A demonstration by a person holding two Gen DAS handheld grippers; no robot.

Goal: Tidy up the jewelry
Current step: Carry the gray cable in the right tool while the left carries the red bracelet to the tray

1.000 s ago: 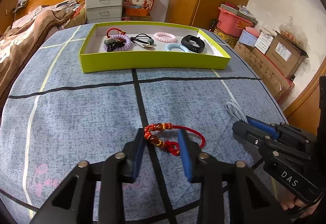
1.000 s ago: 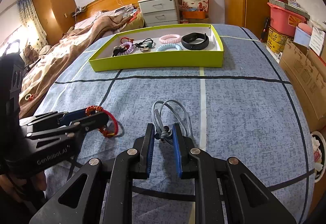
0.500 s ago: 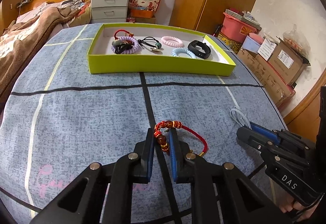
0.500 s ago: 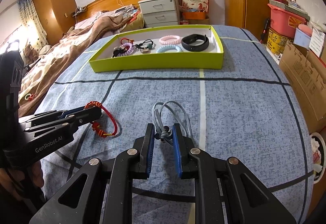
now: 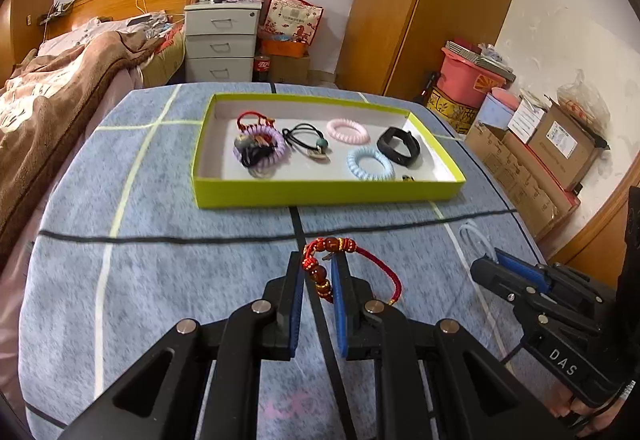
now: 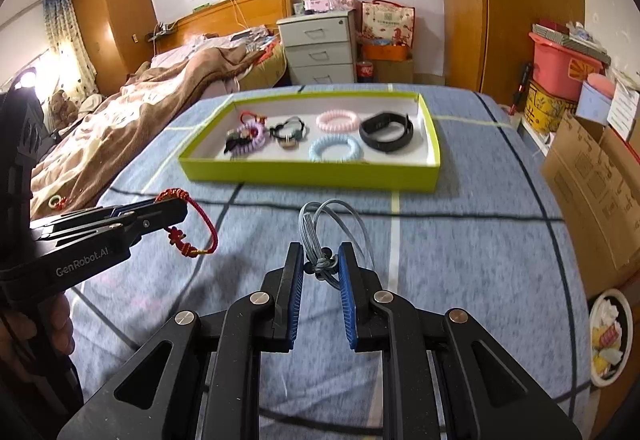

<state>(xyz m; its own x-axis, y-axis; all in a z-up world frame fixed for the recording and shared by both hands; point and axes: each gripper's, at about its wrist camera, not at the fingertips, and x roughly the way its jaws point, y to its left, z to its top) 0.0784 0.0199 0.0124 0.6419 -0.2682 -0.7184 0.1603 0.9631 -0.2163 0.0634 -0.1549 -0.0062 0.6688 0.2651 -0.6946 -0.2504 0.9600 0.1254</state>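
Above the blue bedspread (image 5: 160, 280), the left gripper (image 5: 318, 276) is pinching a limp red beaded bracelet (image 5: 320, 272) by its beads, the right gripper (image 6: 322, 266) clamping a light grey cord loop (image 6: 320, 224) at its knot (both likely slippery), short of the green tray (image 6: 304, 176).

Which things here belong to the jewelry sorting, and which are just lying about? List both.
Job:
- red beaded bracelet in left gripper
- grey cord bracelet in right gripper
- green tray
- black wristband
- pink coil band

Lying about:
- brown blanket
- drawer unit
- cardboard boxes
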